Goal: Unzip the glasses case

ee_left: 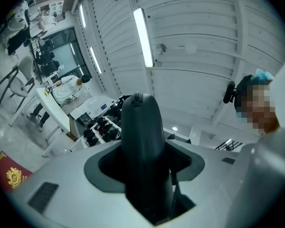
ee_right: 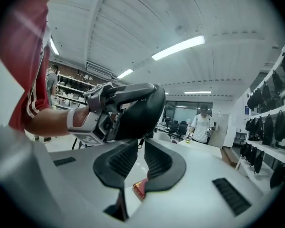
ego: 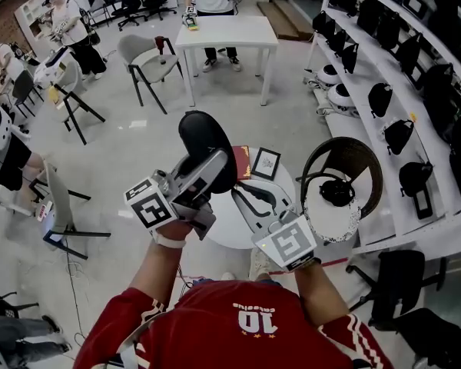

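A black oval glasses case is held up above a small round white table. My left gripper is shut on the case's lower half. In the left gripper view the case stands upright between the jaws. My right gripper is just right of and below the case, and its jaws stand a little apart. In the right gripper view the case hangs just beyond the fingertips of the right gripper. A small zip pull dangles from the case at the gap, and the pads do not press it.
A red booklet and a small framed picture lie on the round table. A dark round basket stands to the right, before shelves of black gear. Farther off are a white table, chairs and people.
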{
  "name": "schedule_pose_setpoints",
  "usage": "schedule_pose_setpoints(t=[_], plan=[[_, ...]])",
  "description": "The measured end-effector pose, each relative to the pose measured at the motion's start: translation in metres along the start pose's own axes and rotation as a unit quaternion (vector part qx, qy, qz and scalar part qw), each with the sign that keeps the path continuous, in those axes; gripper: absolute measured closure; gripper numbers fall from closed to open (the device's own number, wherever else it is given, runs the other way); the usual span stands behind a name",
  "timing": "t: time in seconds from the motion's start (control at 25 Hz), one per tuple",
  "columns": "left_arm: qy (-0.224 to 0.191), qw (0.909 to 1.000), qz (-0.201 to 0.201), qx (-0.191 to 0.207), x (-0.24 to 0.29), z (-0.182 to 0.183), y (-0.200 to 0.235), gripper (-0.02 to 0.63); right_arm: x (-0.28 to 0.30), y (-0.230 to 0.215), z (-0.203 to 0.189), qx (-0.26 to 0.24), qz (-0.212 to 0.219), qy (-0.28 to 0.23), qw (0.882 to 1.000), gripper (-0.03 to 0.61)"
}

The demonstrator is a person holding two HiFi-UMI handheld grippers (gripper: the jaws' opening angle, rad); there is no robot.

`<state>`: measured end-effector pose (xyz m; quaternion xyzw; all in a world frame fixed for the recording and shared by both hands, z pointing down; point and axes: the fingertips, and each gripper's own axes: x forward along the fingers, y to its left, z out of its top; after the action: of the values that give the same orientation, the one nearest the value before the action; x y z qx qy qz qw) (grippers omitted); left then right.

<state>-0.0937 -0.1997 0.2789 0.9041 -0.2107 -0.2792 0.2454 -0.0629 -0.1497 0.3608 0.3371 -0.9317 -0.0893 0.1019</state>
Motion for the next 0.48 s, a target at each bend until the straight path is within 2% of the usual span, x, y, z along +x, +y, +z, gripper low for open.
schedule_pose_setpoints(t=[0.12, 0.48], plan=[[0.006, 1.0, 0.004, 0.002, -0.0012, -0.0012, 0.0011, 0.36, -0.0025, -0.0035, 0.0005, -0.004, -0.013, 0.0, 1.0, 0.556], [0.029, 0.9996, 0.004, -0.006, -0.0005, -0.0087, 0.0069, 0.364, -0.0046, -0.0031, -0.0053, -0.035, -0.009, 0.012, 0.999, 0.561]])
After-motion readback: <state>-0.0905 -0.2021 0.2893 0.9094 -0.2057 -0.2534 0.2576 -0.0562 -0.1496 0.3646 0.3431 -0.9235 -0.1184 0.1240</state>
